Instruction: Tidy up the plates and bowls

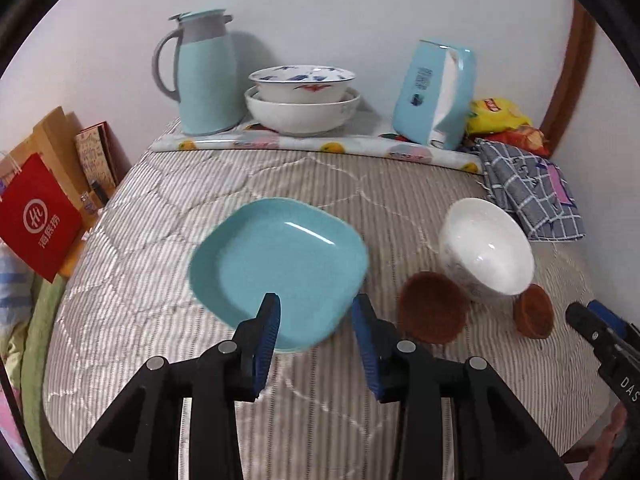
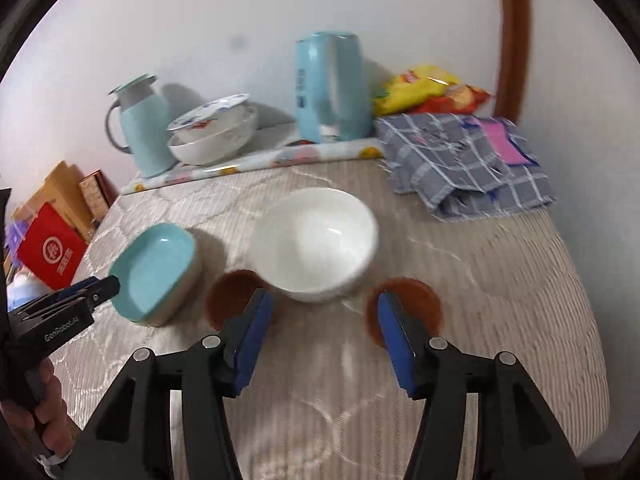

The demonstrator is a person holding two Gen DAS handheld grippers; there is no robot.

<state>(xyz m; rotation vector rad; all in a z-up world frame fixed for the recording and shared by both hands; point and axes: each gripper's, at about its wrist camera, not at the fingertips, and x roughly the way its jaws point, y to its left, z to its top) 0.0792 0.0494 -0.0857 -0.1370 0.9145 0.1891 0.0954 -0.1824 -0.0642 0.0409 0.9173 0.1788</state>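
Teal plate (image 1: 276, 264) empty, white bowl (image 2: 316, 240) empty, both grippers' fingers spread, pinching nothing.

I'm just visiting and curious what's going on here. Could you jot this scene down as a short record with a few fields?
Surface: striped quilted table cover
Near items: square turquoise plate; plain white ceramic bowl; two round brown coasters
At the back wall: two stacked white bowls, light blue jug, blue tissue box
Left gripper: open, holding nothing, above the plate's near edge
Right gripper: open, holding nothing, just short of the white bowl
Far right: blue checked cloth, yellow snack bag
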